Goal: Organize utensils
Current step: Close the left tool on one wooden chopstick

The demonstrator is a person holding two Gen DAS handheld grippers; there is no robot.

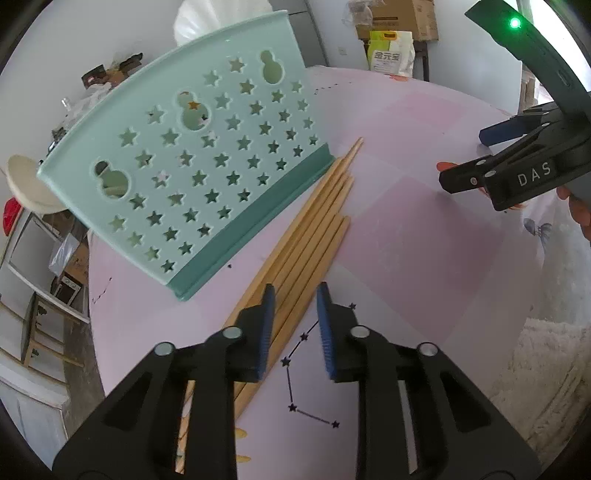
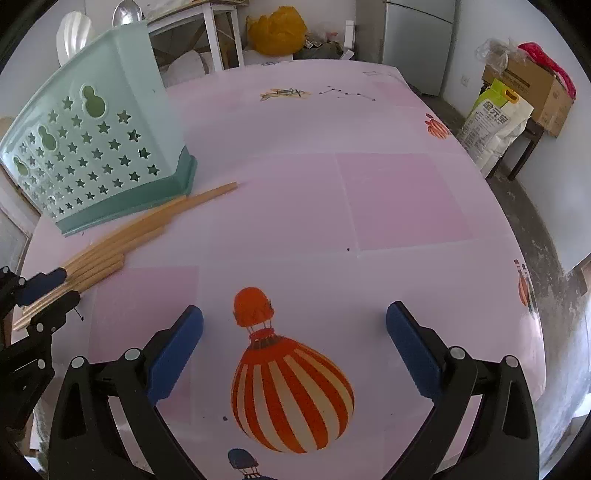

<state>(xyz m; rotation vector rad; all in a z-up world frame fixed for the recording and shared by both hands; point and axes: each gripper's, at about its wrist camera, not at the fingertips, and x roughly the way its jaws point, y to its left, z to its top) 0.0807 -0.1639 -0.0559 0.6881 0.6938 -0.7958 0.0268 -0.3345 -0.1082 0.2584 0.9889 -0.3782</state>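
I see a pink printed cloth covering the desk point(image 2: 388, 206), with a red-and-white striped hot-air balloon print point(image 2: 291, 391) near its front edge. Beyond the desk's far edge sit a yellow plastic bag point(image 2: 277, 31) and a pale grey fridge point(image 2: 417, 40). Off the desk's right corner stand a green-and-white rice sack point(image 2: 493, 125) and a brown cardboard box point(image 2: 532, 92).

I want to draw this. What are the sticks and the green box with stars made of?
The chopsticks look like bare wood or bamboo: pale tan, matte, with faint lengthwise lines. The green holder looks like moulded plastic: smooth, evenly mint-coloured with a slight sheen, cleanly cut star holes and a darker green base. The tablecloth under them looks like smooth printed vinyl, though that is less sure.
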